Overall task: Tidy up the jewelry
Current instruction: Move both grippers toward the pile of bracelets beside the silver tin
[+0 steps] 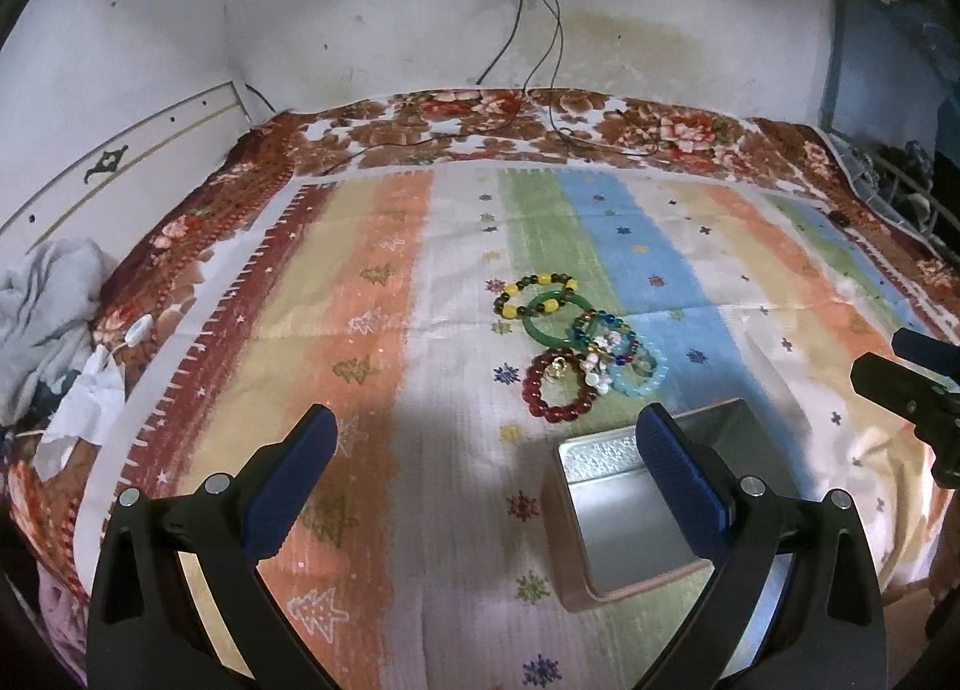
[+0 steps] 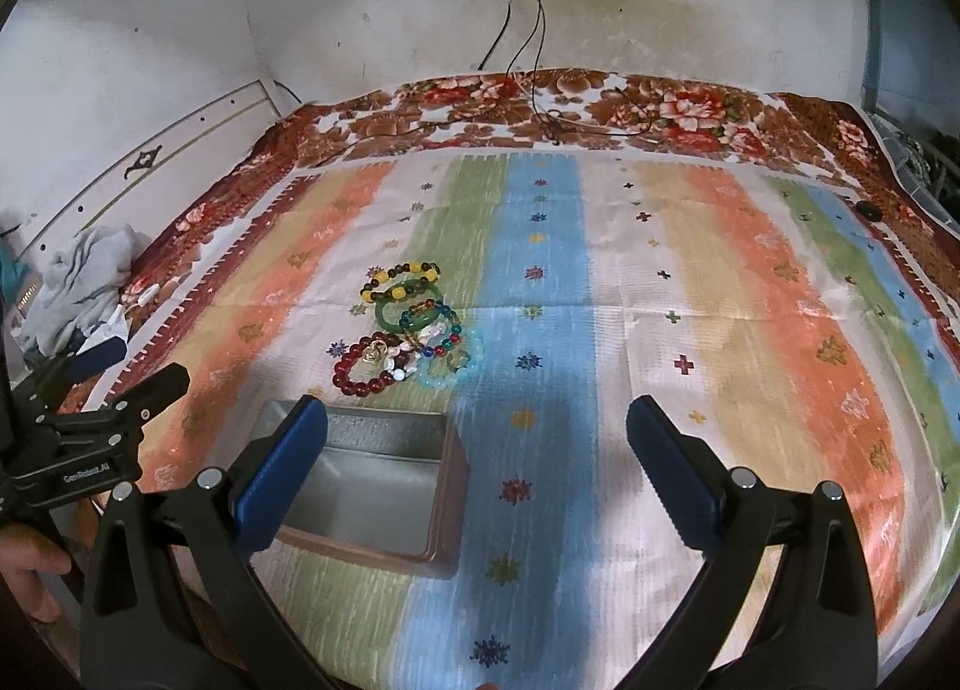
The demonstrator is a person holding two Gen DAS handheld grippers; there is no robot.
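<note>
A heap of bracelets lies on the striped cloth: a yellow-and-dark bead bracelet point(image 1: 536, 292) point(image 2: 400, 277), a green bangle point(image 1: 555, 318) point(image 2: 403, 311), a red bead bracelet point(image 1: 560, 384) point(image 2: 364, 371), a light blue bead bracelet point(image 1: 637, 378) point(image 2: 447, 371) and a multicoloured bead one point(image 1: 602, 334) point(image 2: 433, 326). An open metal tin point(image 1: 624, 516) point(image 2: 367, 483) stands empty in front of them. My left gripper point(image 1: 487, 471) is open and empty, nearer than the heap, its right finger over the tin. My right gripper point(image 2: 477, 462) is open and empty, to the right of the tin.
The striped cloth point(image 1: 372, 294) covers a floral blanket point(image 1: 456, 117) on a bed against a white wall. Cables point(image 1: 540, 60) run down from a wall socket onto the blanket. Crumpled grey clothing point(image 1: 42, 306) lies at the left edge. A metal rail point(image 1: 918, 198) stands at the right.
</note>
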